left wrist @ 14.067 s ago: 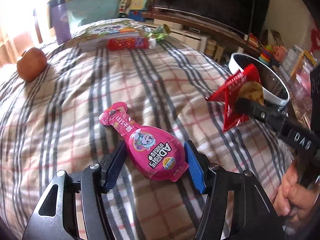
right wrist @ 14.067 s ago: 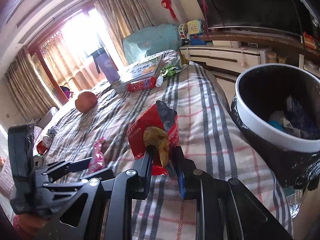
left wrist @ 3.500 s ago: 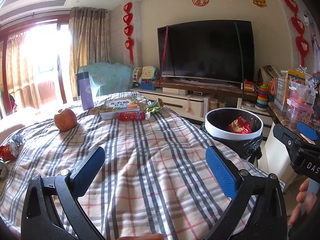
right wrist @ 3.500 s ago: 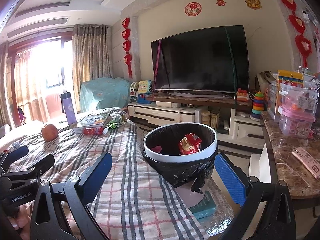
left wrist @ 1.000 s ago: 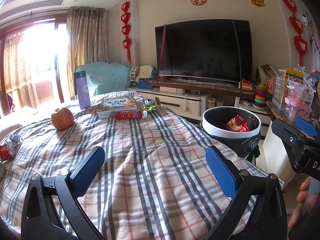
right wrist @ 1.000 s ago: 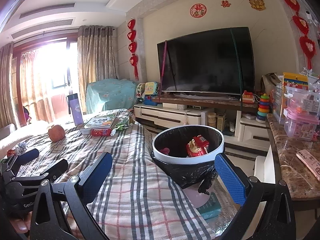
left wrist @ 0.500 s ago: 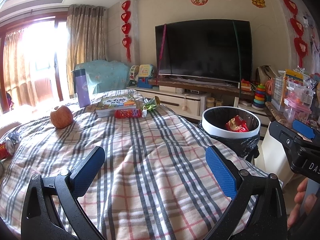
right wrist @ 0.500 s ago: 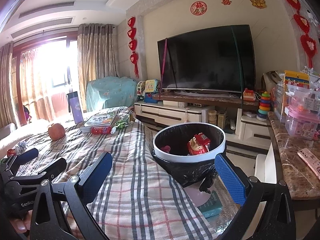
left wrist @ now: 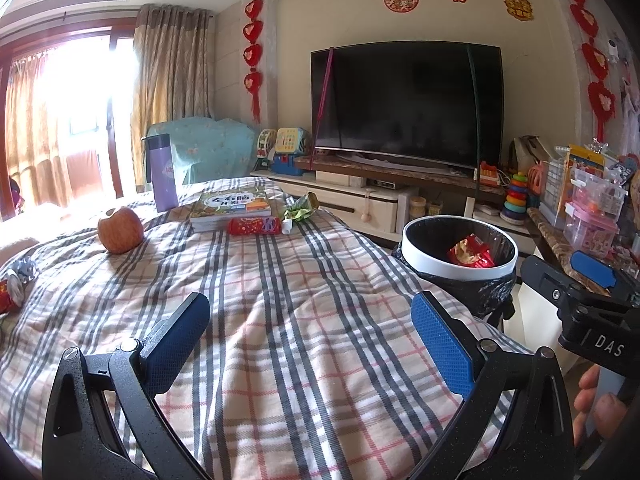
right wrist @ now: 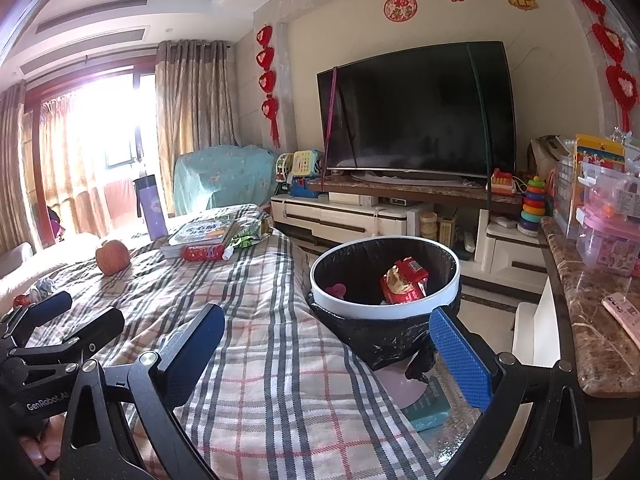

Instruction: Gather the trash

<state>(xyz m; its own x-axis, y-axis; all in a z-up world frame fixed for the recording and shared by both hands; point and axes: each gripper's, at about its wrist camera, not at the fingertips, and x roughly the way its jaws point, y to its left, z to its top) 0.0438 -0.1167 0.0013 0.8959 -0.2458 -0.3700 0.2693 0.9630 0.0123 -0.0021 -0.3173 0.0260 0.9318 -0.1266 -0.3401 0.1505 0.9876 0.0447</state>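
Black speckled tongs (left wrist: 310, 344) with blue cross-hatched pads (left wrist: 442, 338), silver screws, white "DAS" and "GenRobot.AI" lettering.

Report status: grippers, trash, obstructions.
Left gripper open, empty. Right gripper open, empty. Red wrapper in bin; green wrapper on bed. Nothing in the way.

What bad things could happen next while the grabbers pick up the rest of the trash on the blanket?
The red snack tube lies right against the book, so the fingers might nudge or grab the book too. The apple sits on soft, lumpy blanket; a bump nearby could roll it. The trash bin stands off the bed's edge, so a wrapper let go too early may land on the floor.
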